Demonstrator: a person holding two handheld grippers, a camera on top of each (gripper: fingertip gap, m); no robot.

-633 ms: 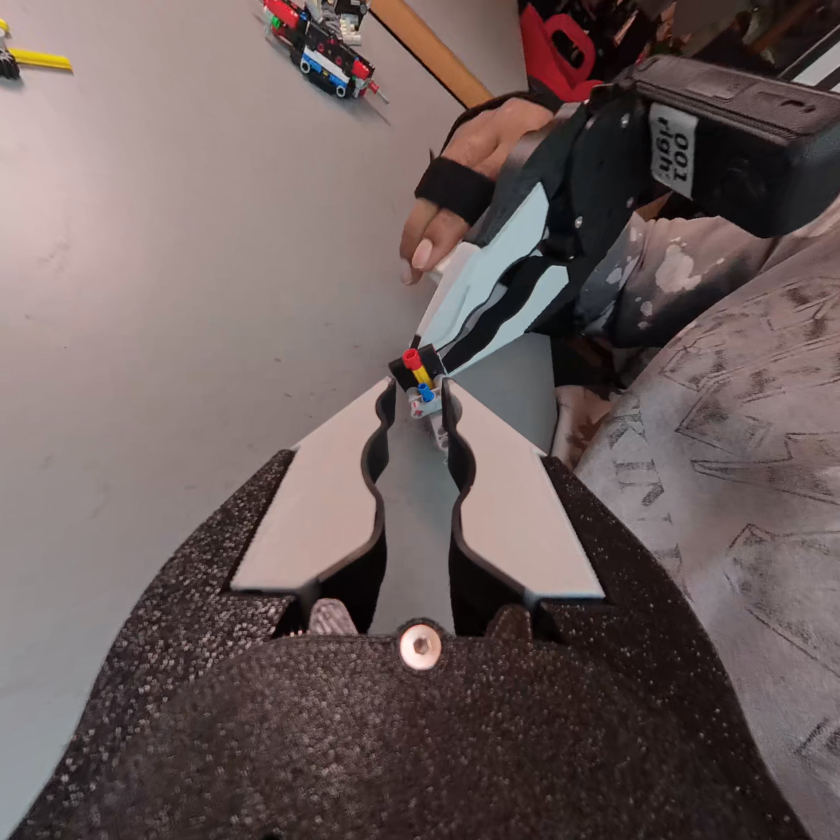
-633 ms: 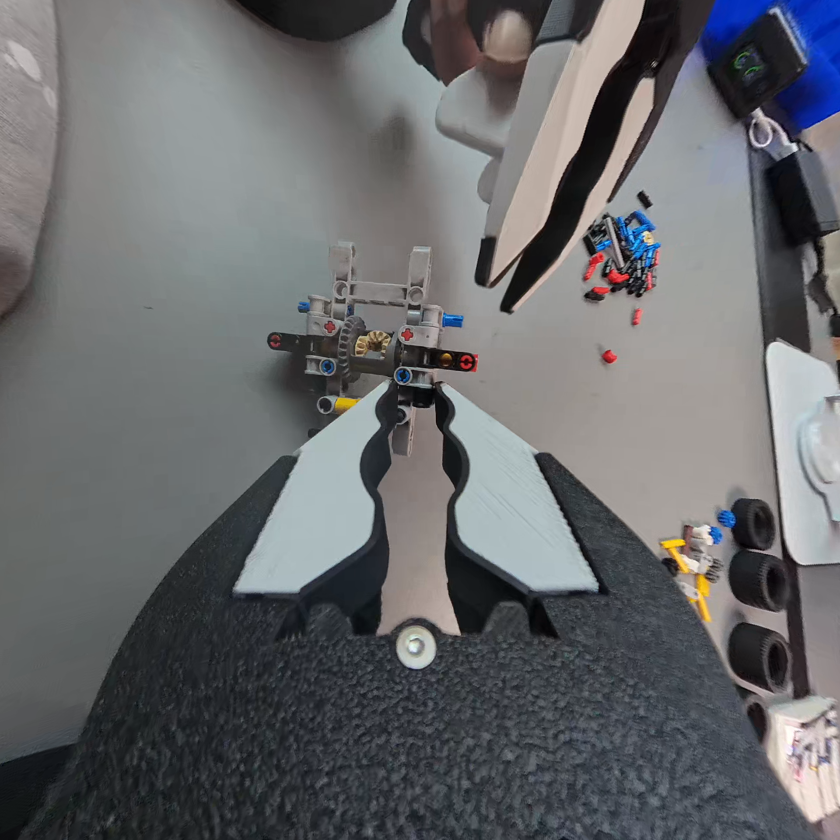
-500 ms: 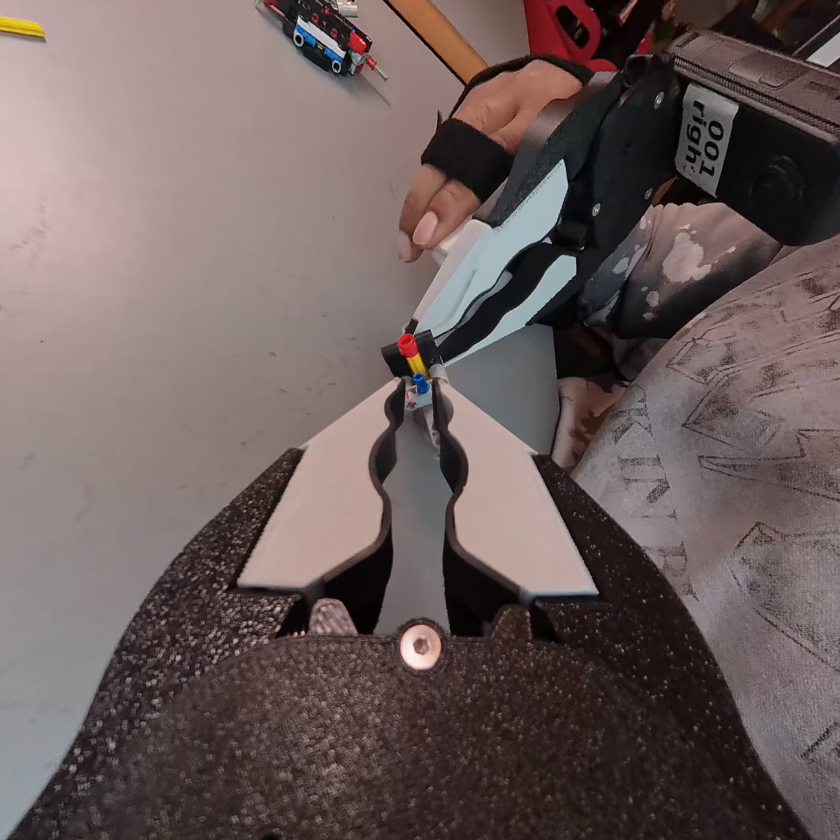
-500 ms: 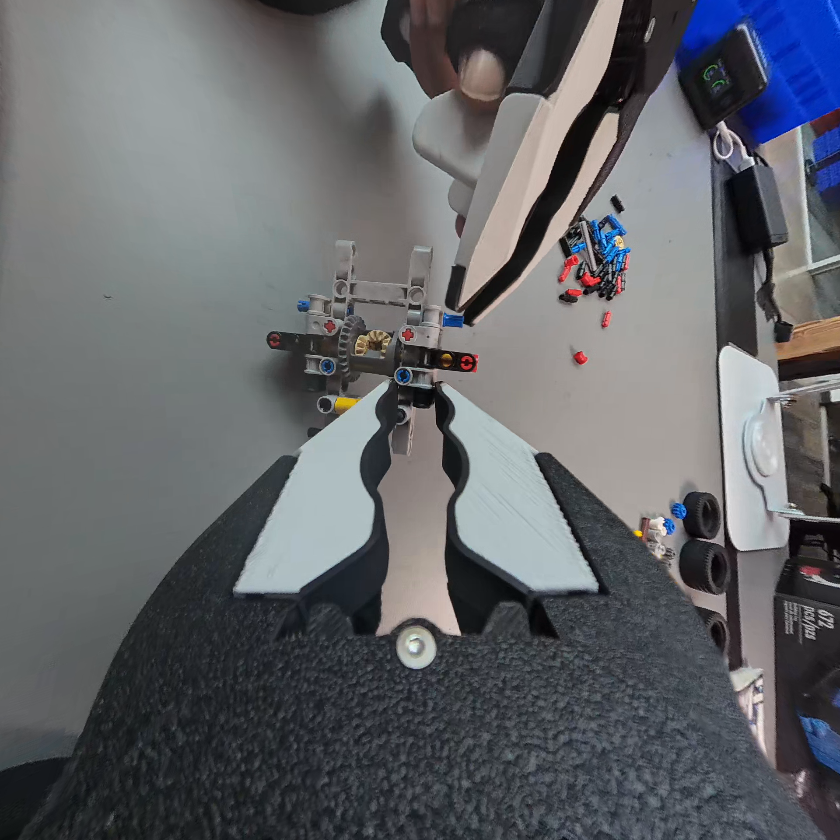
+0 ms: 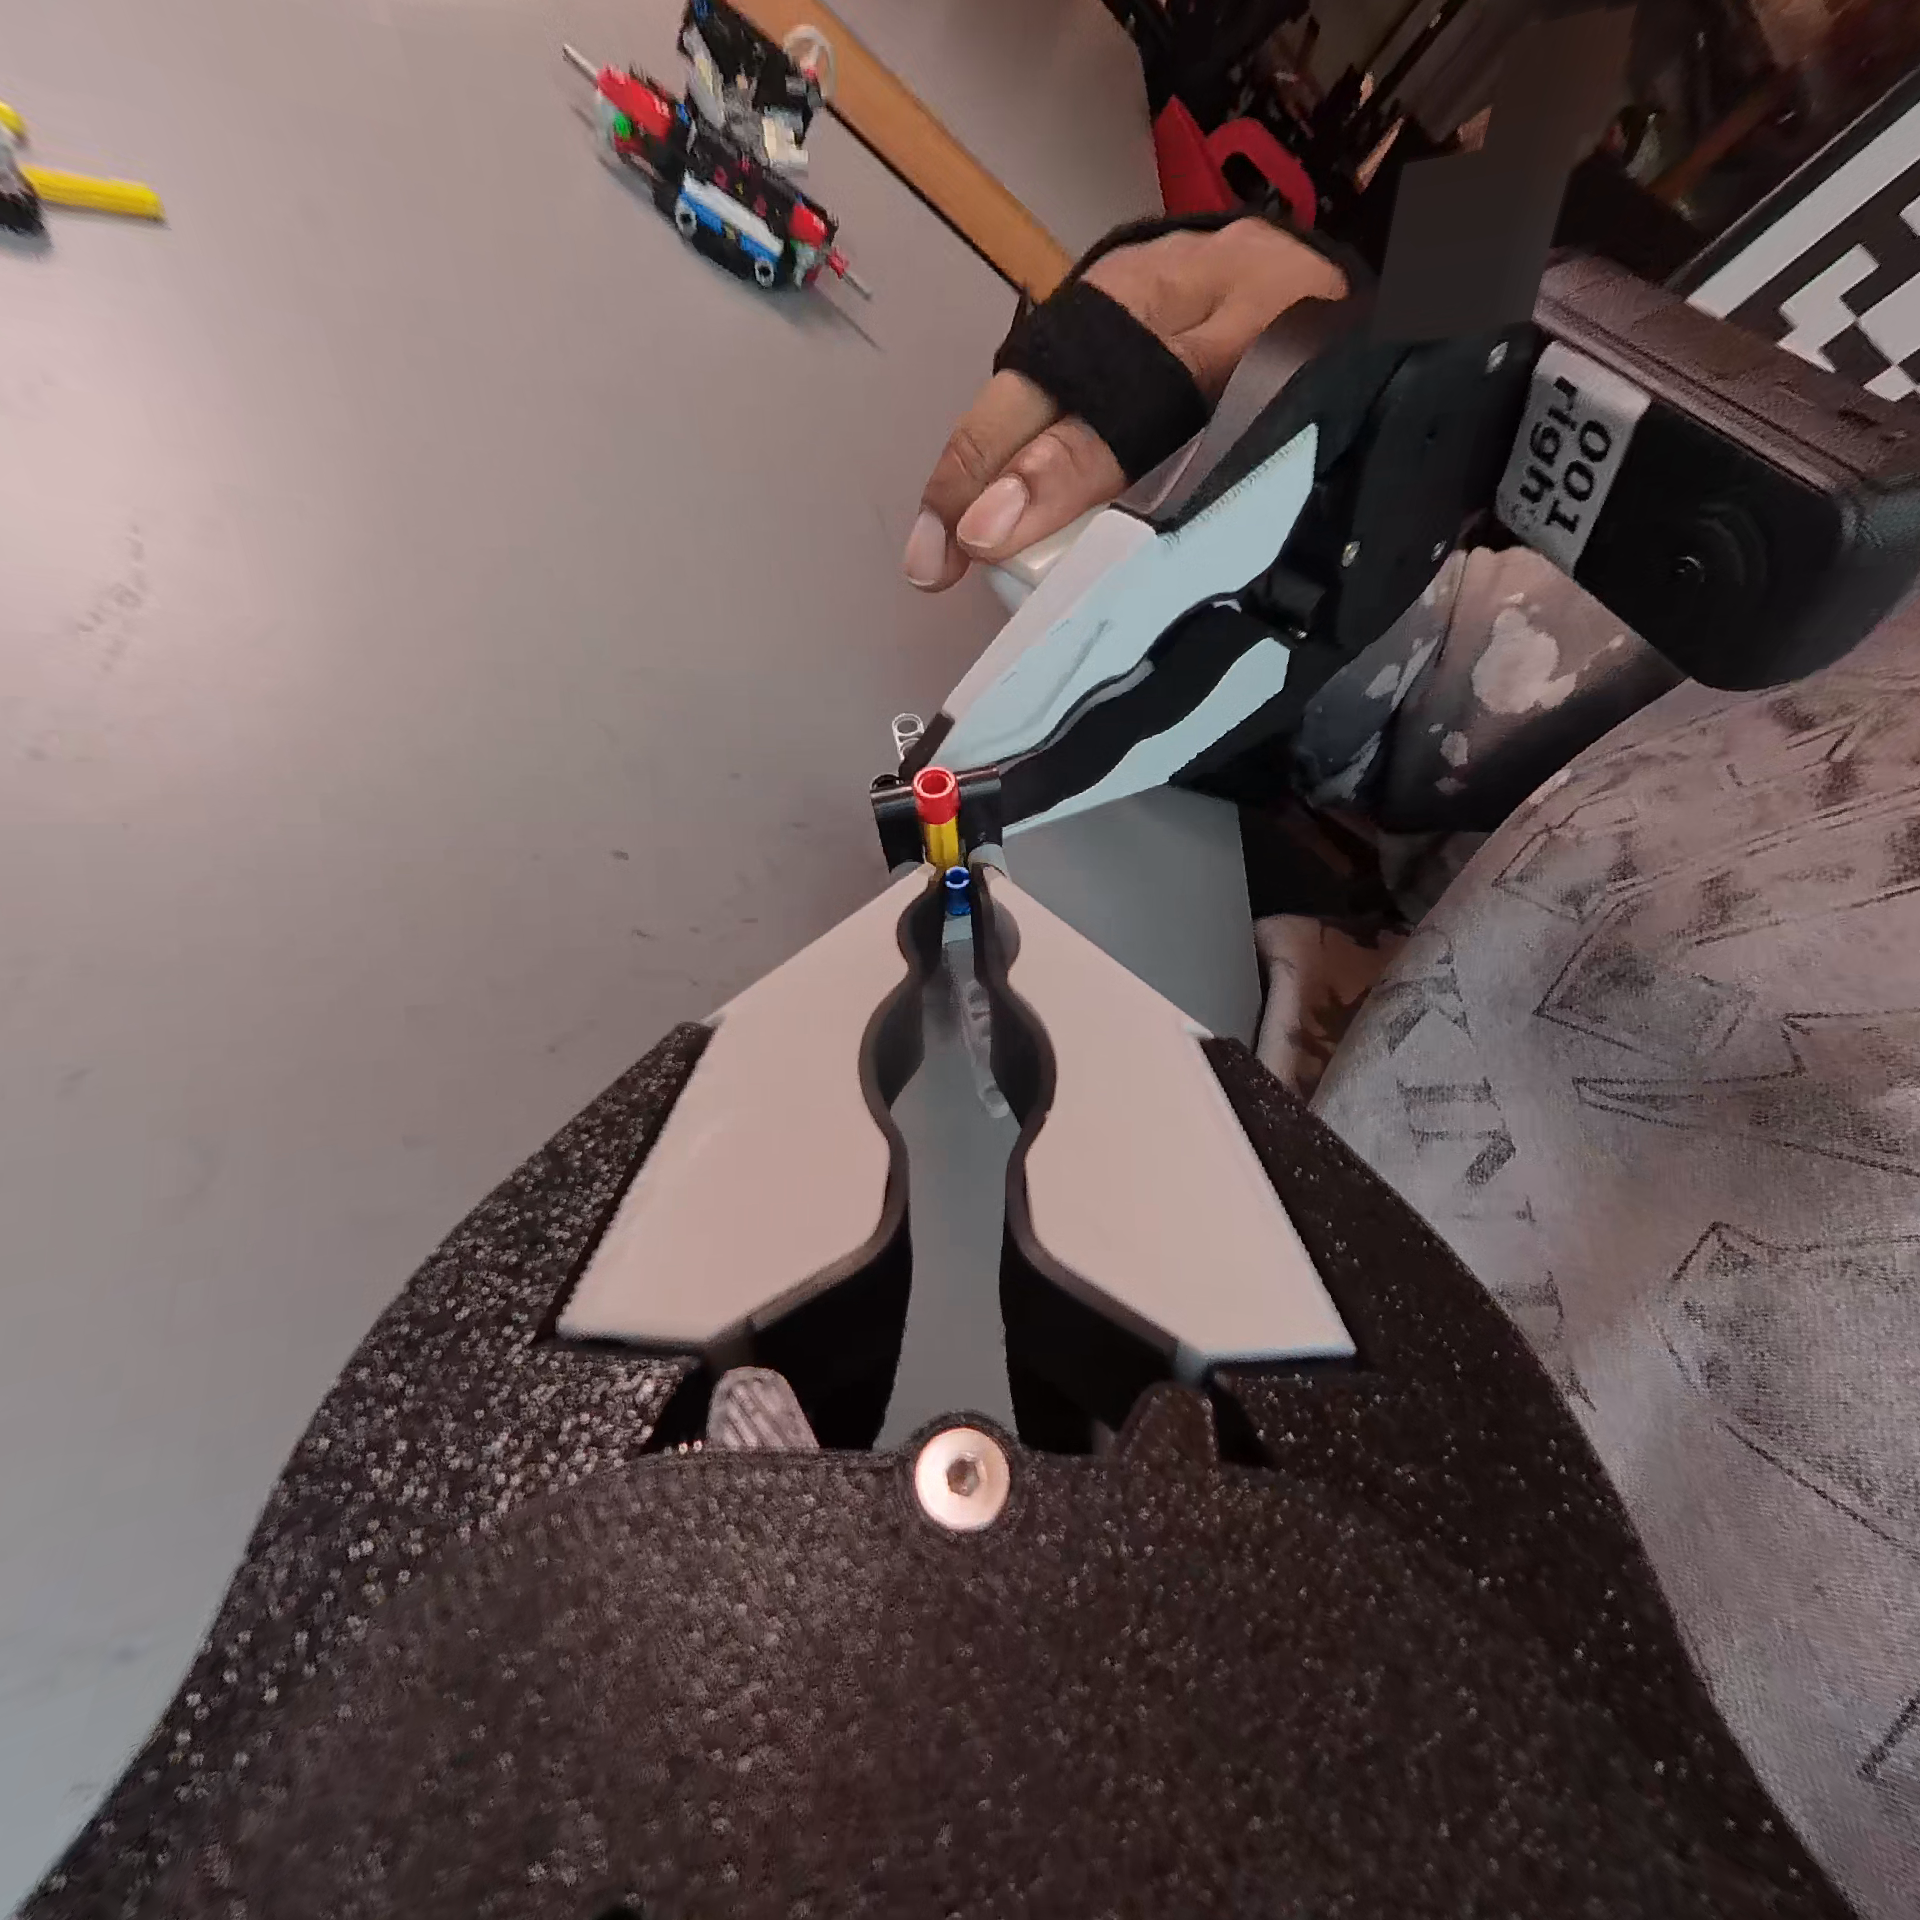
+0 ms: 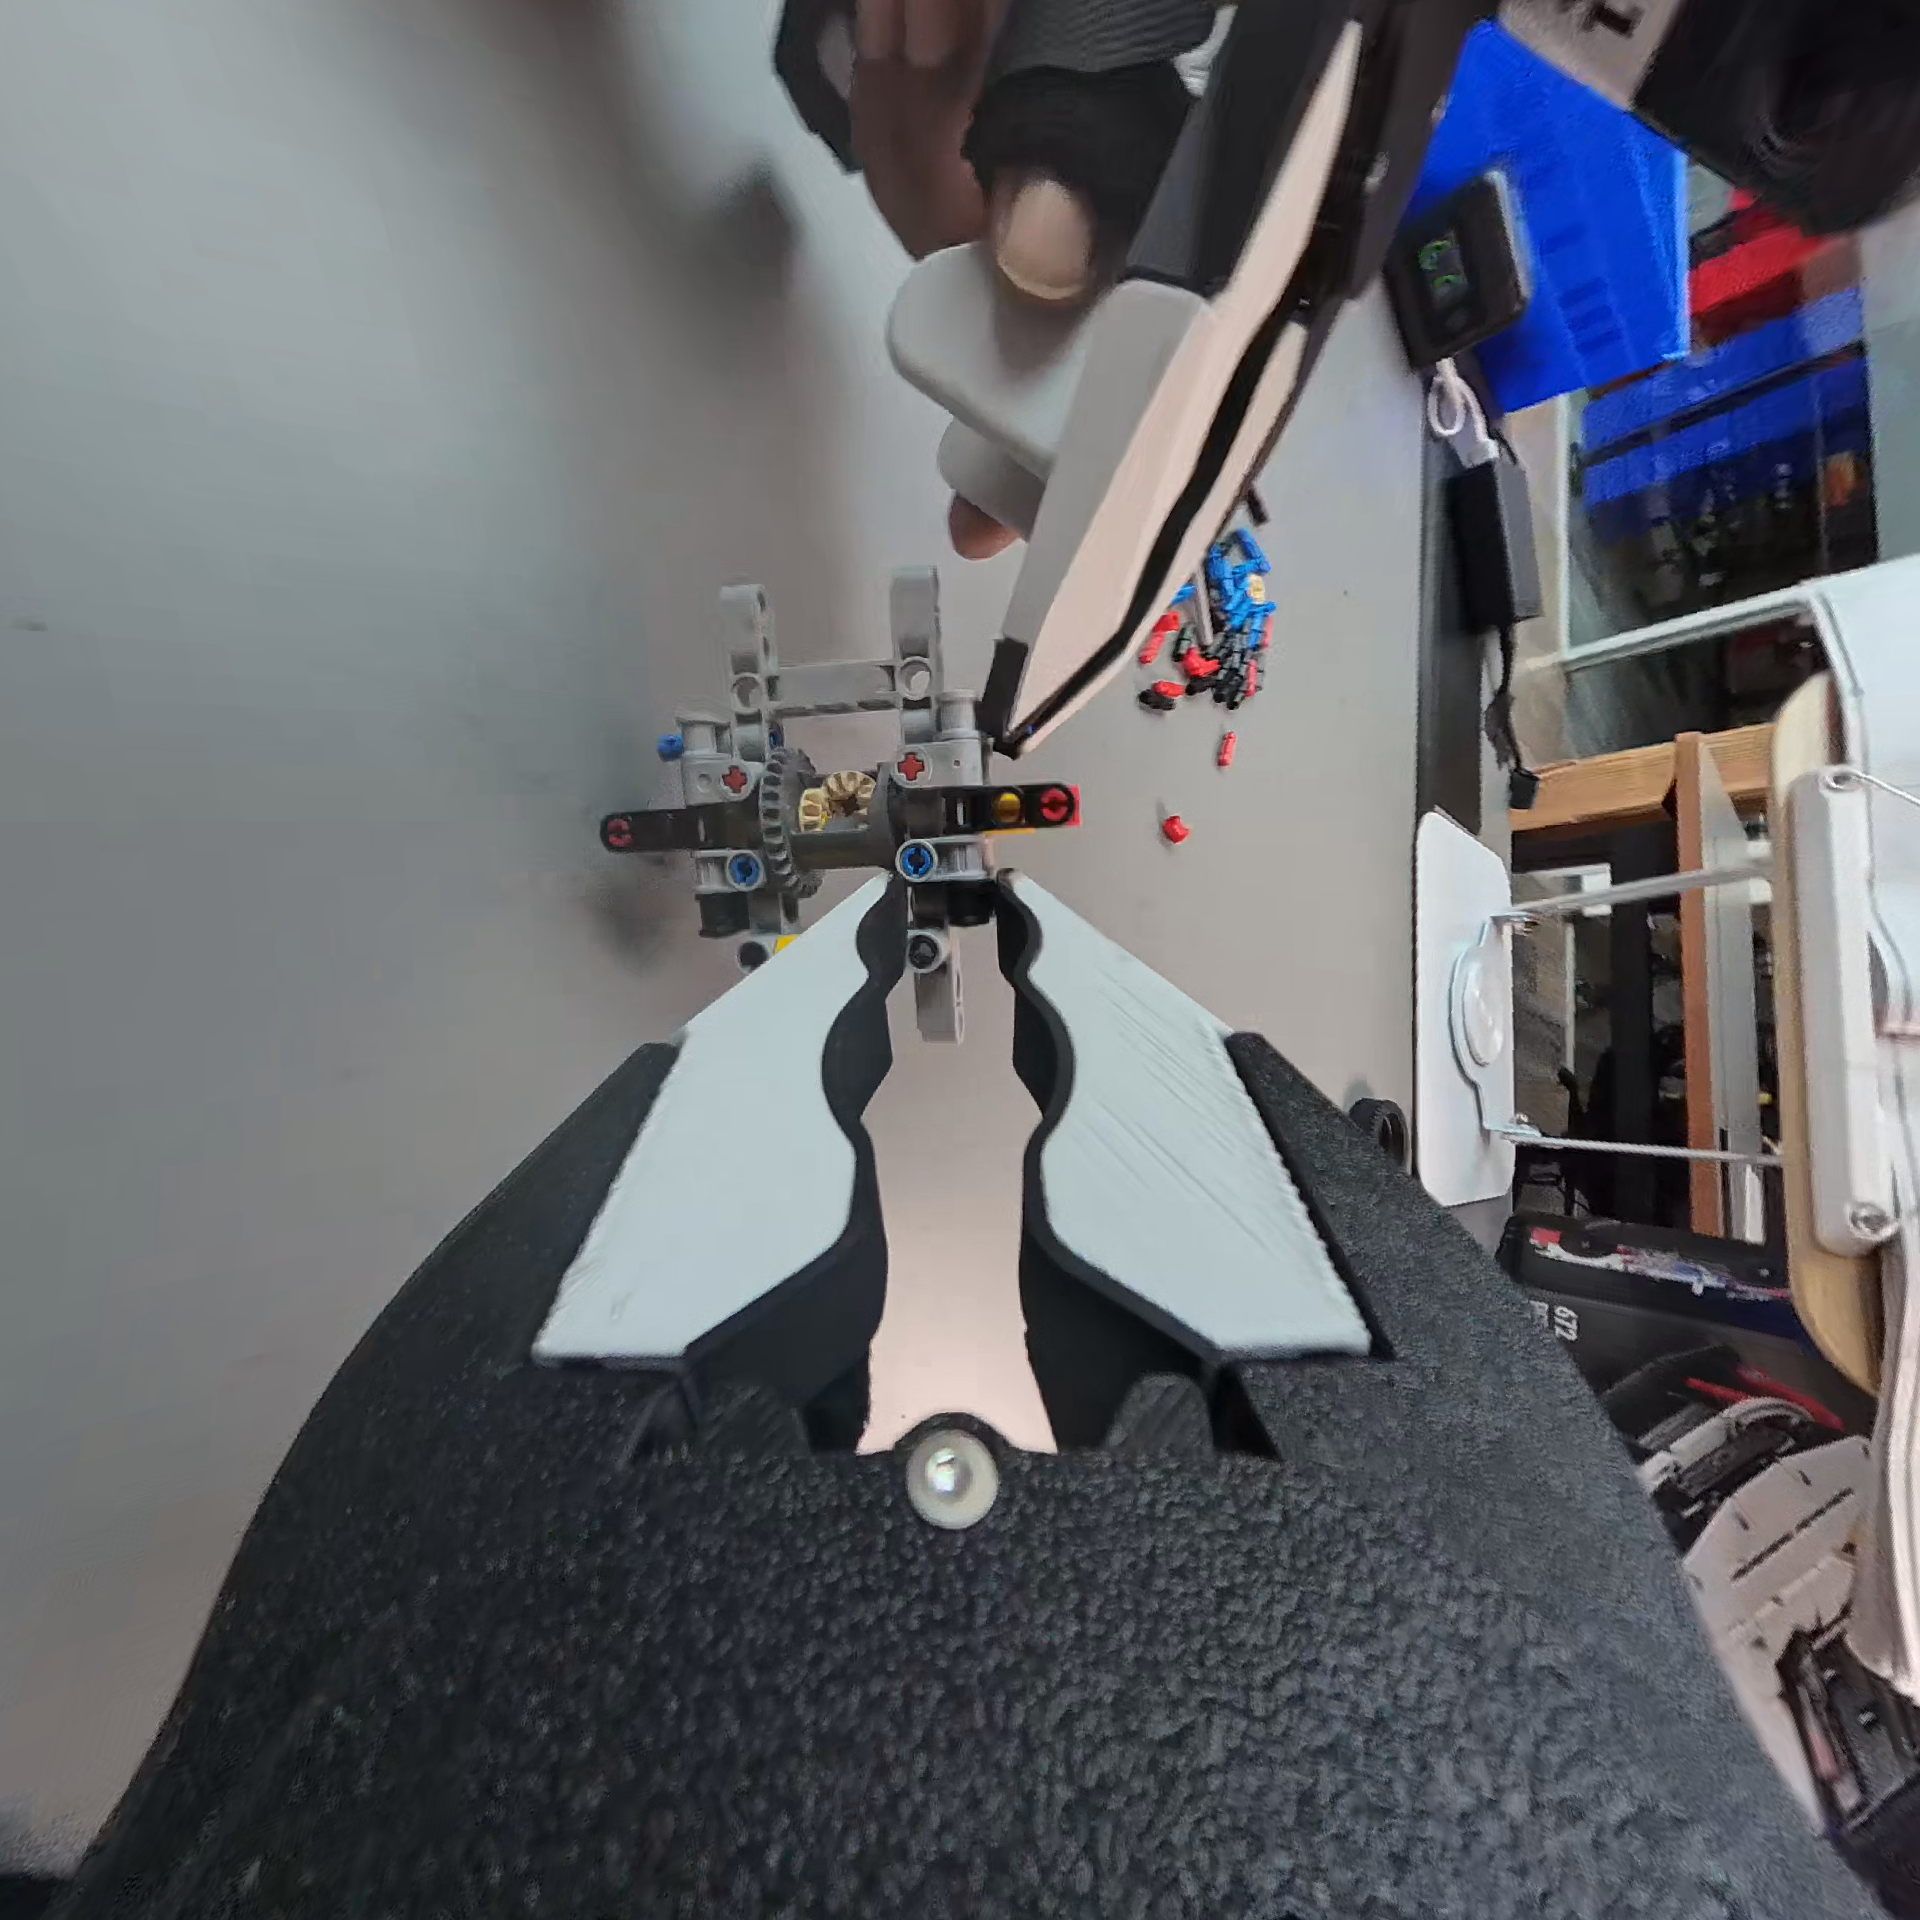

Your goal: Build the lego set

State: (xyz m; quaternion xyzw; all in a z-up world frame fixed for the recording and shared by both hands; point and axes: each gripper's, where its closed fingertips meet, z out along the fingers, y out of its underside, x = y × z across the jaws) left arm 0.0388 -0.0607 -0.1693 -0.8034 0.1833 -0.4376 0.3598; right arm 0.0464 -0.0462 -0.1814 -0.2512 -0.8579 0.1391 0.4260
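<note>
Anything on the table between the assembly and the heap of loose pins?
Right wrist view: the left gripper crosses that stretch above the table, tips at the assembly. The pins lie beyond.

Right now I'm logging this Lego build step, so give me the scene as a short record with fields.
held item: gear assembly, grey and black beams with a dark gear and a tan gear, off the table
right gripper: shut on the assembly's lower end
left gripper: tips pinched on a blue pin at the assembly's side
loose parts: pile of red, blue and black pins on the grey table
other build: multicoloured partial model farther off on the table
</note>
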